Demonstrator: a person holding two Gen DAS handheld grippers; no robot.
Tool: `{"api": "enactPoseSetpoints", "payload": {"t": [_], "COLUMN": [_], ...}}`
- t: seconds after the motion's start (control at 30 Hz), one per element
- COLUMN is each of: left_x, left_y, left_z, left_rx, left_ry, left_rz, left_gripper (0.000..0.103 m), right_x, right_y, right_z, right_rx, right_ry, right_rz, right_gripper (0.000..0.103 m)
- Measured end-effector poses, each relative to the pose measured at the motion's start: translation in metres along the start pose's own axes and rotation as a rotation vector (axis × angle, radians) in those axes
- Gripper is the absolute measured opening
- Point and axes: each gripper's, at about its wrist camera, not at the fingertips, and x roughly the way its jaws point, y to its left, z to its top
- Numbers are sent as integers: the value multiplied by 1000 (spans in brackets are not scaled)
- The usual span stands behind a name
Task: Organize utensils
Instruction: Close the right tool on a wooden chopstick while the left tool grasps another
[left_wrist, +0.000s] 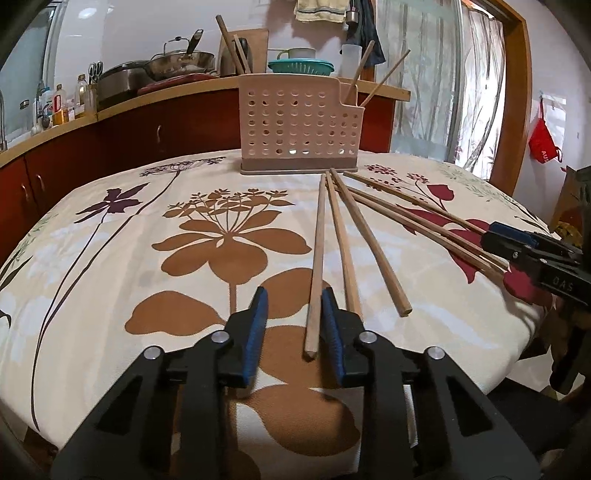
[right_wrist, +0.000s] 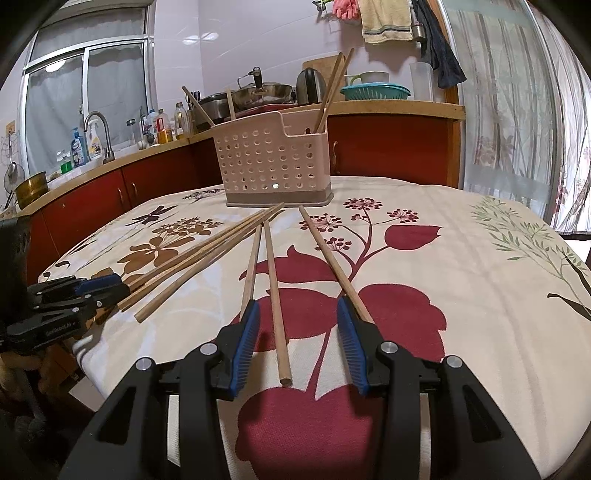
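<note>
Several wooden chopsticks lie fanned out on the floral tablecloth (left_wrist: 110, 295) in front of a pink perforated utensil holder (left_wrist: 299, 125) (right_wrist: 273, 166), which has a few chopsticks standing in it. My left gripper (left_wrist: 294, 293) is open around the near end of one chopstick (left_wrist: 317, 258). That stick lies close to the right pad, and the left pad stands clear of it. My right gripper (right_wrist: 297, 302) is open around another chopstick (right_wrist: 274, 295), with a gap on both sides. Each gripper also shows in the other's view, as the right gripper (left_wrist: 517, 247) and the left gripper (right_wrist: 92, 288).
Behind the table runs a wooden counter (right_wrist: 369, 107) over red cabinets, with pots, a kettle, bottles, a teal colander and a sink tap (right_wrist: 98, 125). Towels hang on the wall. A curtained glass door (right_wrist: 517, 110) stands to the right. The table's front edge is just below both grippers.
</note>
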Motion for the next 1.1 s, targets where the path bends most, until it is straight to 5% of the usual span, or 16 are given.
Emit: {"api": "enactPoseSetpoints", "payload": {"t": [0.47,0.6,0.77,1.1], "left_x": [0,-1,-1,-3], "left_y": [-4,-3,-1,1], "left_z": [-3,-3,-3,-2], "left_rx": [24,21,16,18], "left_ry": [-14,-14,-15,-20], "left_rz": [19,29,34,43], "left_gripper": [7,7,7,7], "right_x": [5,4,2,-1], "right_y": [1,0,2,1], "right_z": [-8,-11,-13,-9], "right_rx": [-5,-7,-15,-31], "right_ry": [15,8,-5,-26], "right_rz": [1,-15,-39,-48], "right_gripper": [31,14,7,7]}}
